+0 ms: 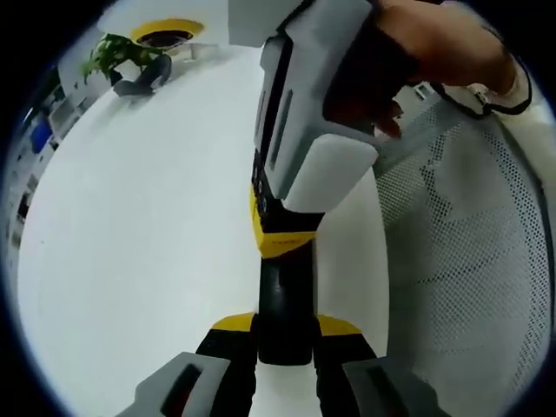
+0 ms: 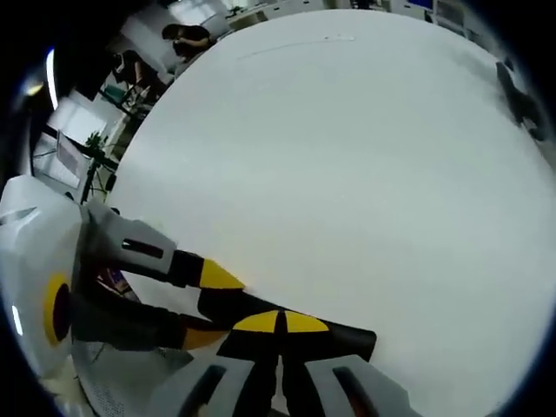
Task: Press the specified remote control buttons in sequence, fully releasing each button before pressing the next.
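Note:
A black remote control [image 1: 282, 304] runs lengthwise between my left gripper's [image 1: 285, 334] yellow-tipped jaws, which are shut on its near end above the white table [image 1: 130, 261]. My right gripper [image 1: 282, 239], held by a hand, comes in from the upper right; its shut yellow-and-black tips rest on the remote's top. In the right gripper view the remote [image 2: 347, 337] lies crosswise under my right gripper [image 2: 278, 326]. My left gripper [image 2: 211, 304] reaches in from the left and clamps the remote. The buttons are hidden.
A white perforated mesh surface [image 1: 469, 261] stands right of the table. Far back are a green plant [image 1: 117, 52], a yellow-rimmed object [image 1: 165, 30] and a dark item [image 1: 143, 78]. Stands [image 2: 95, 156] and a seated person [image 2: 187, 35] are beyond the table edge.

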The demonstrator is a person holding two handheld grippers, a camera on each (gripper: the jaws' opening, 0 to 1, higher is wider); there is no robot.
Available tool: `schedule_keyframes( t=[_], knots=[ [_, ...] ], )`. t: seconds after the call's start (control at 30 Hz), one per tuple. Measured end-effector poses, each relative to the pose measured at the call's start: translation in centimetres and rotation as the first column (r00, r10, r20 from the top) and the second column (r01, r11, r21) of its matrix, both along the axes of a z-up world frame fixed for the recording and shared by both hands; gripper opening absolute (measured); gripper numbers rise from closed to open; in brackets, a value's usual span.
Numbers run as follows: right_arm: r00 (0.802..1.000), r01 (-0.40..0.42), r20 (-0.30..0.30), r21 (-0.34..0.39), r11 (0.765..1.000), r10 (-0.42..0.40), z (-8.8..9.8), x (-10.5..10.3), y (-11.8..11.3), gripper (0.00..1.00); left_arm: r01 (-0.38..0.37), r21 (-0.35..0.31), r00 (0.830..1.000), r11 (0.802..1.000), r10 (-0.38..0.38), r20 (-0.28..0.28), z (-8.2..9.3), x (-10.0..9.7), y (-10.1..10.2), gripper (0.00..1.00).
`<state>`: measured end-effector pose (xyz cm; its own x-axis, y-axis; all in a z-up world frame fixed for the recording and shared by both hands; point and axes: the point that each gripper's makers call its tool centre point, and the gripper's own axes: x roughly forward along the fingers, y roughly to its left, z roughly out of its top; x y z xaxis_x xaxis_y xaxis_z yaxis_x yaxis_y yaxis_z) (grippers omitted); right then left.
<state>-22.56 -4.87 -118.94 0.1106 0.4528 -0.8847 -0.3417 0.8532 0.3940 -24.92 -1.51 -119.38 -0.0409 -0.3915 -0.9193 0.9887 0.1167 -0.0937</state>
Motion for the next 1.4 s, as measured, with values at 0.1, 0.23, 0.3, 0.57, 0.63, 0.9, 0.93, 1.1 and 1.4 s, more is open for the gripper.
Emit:
schedule_keyframes(
  t=[0.1, 0.23, 0.3, 0.57, 0.63, 0.9, 0.93, 1.1, 1.4],
  knots=[
    [1.0, 0.007, 0.018, 0.028, 1.0, -0.008, 0.1, 0.0, 0.0, 0.0, 0.0, 0.004, 1.0, 1.0, 0.0, 0.006, 0.0, 0.0, 0.0, 0.22],
    [0.999, 0.037, 0.025, 0.065, 0.997, -0.038, 0.2, -0.1, -0.2, 0.0, 0.001, 0.005, 1.0, 1.0, -0.001, 0.008, 0.0, 0.0, 0.0, 0.22],
    [0.999, 0.035, 0.025, 0.065, 0.997, -0.037, 0.3, -0.2, -0.1, 0.0, -0.002, 0.003, 1.0, 1.0, 0.002, 0.009, 0.0, 0.0, 0.0, 0.22],
    [0.999, 0.033, 0.028, 0.063, 0.997, -0.035, 1.1, -0.3, -0.6, 0.0, -0.001, -0.003, 1.0, 1.0, 0.001, 0.011, 0.0, 0.0, 0.1, 0.22],
    [0.999, 0.031, 0.023, 0.072, 0.997, -0.033, 1.2, -0.5, -0.4, 0.0, 0.001, -0.004, 1.0, 1.0, -0.001, 0.01, 0.0, 0.0, 0.1, 0.22],
    [1.0, 0.012, 0.01, 0.074, 0.997, -0.013, 1.0, -1.0, 0.2, 0.0, 0.003, -0.012, 1.0, 1.0, -0.003, 0.008, 0.0, 0.0, 0.1, 0.22],
    [1.0, 0.008, 0.007, 0.072, 0.997, -0.009, 0.9, -1.1, 0.2, 0.0, 0.002, -0.014, 1.0, 1.0, -0.002, 0.008, 0.0, 0.0, 0.1, 0.22],
    [1.0, 0.0, 0.013, 0.056, 0.998, -0.001, 0.5, -1.0, -0.1, 0.0, 0.0, -0.023, 1.0, 1.0, 0.0, 0.008, 0.0, 0.0, 0.1, 0.22],
    [1.0, -0.008, 0.025, 0.039, 0.999, 0.007, 0.7, -1.4, 0.0, 0.0, 0.01, -0.016, 1.0, 1.0, -0.01, 0.004, 0.0, 0.0, 0.1, 0.22]
  ],
)
